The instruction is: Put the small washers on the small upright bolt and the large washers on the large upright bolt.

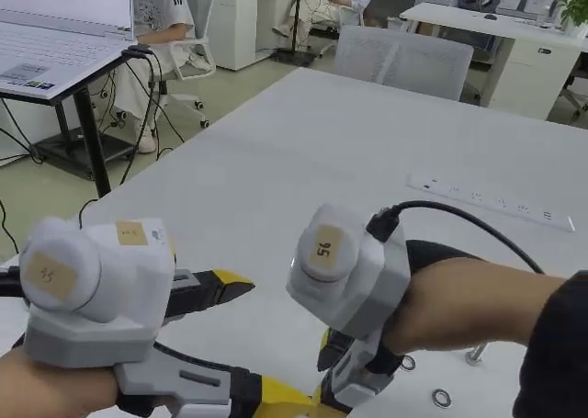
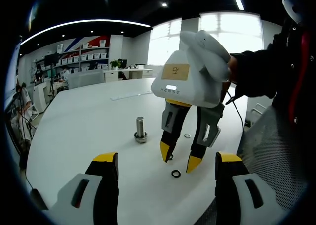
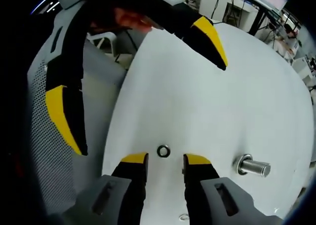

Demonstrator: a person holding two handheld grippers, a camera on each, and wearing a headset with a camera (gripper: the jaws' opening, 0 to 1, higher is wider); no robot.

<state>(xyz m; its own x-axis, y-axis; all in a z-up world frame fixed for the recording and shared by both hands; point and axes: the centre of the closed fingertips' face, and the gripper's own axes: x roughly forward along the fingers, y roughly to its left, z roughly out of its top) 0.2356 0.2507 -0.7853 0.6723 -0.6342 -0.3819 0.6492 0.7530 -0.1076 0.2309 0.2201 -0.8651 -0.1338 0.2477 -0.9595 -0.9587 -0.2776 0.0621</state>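
Observation:
My right gripper [image 3: 166,159] points down at the white table [image 3: 212,101], open by a narrow gap. A small metal washer [image 3: 163,150] lies flat just ahead of its yellow tips, between them and untouched. An upright bolt [image 3: 252,165] stands a short way off to one side. In the left gripper view, the right gripper [image 2: 179,157] hangs over loose washers [image 2: 176,173], with the bolt [image 2: 140,129] to its left. My left gripper [image 2: 166,158] is open wide and holds nothing. In the head view, the bolt [image 1: 475,352] and a washer [image 1: 442,398] lie past my right forearm.
A white power strip [image 1: 491,202] lies on the far right of the table. A grey chair [image 1: 404,58] stands at the far edge. A laptop [image 1: 55,32] sits on a stand to the left. The left gripper [image 1: 257,340] is close beside the right gripper [image 1: 323,395].

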